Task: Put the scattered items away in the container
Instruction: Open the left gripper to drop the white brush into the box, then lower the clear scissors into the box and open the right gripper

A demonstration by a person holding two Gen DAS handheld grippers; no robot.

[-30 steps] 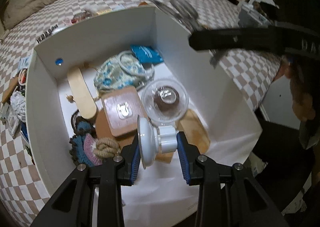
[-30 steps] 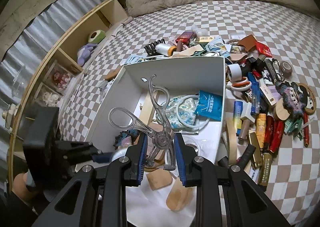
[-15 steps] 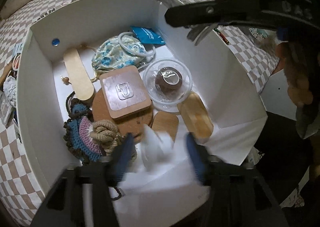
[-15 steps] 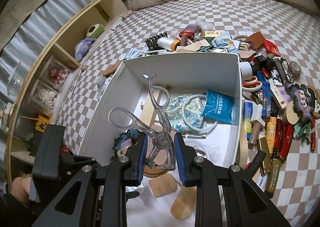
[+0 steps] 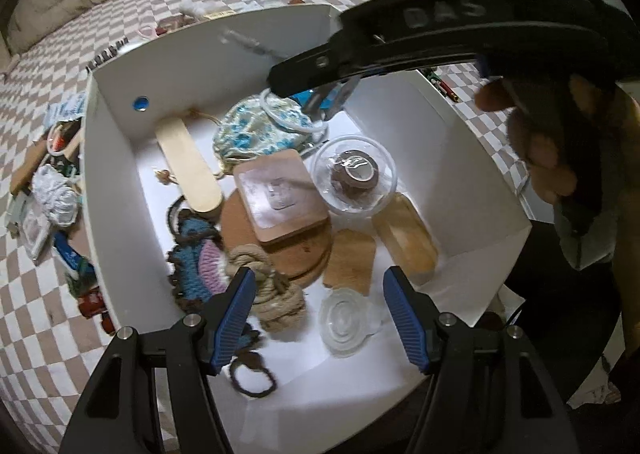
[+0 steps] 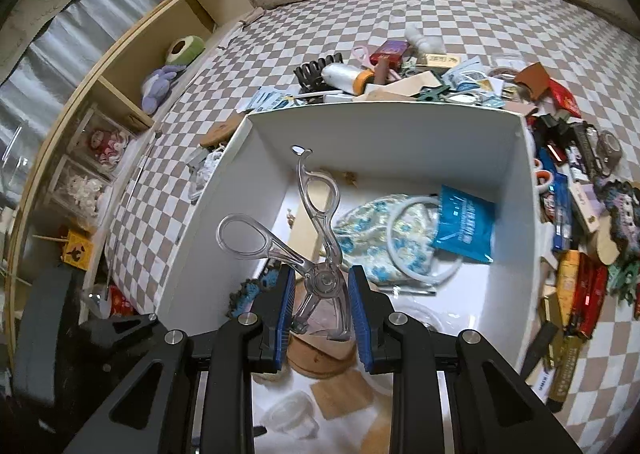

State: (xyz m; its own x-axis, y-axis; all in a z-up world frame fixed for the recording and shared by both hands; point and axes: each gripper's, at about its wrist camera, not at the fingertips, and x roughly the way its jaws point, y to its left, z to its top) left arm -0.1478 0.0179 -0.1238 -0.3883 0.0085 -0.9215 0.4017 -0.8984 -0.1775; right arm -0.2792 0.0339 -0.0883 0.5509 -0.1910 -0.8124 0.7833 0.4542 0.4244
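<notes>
Your left gripper (image 5: 320, 304) just let go: a sec ago it was clamped on the white suction cup (image 5: 344, 320), now the fingers stand apart w/ nothing pinched, and the cup lies on the box (image 5: 120, 182) floor between and just below the tips. One more item tidied; that hand's free. Left of its fingers: rope knot (image 5: 268, 286) touching the left tip, crochet mat (image 5: 200, 254) beyond, box wall close. Right of them: bare white floor, then the low near flap, so that's your exit room.

Your right gripper (image 6: 320, 300) is clamped on the clear plastic scissors (image 6: 316, 238), handles pointing ahead, now further over the box interior. Ahead-right of its fingers: floral pouch (image 6: 368, 242), blue packet (image 6: 464, 226). Drop room looks best straight below. Plenty of clutter (image 6: 568, 234) outside the right wall yet.
</notes>
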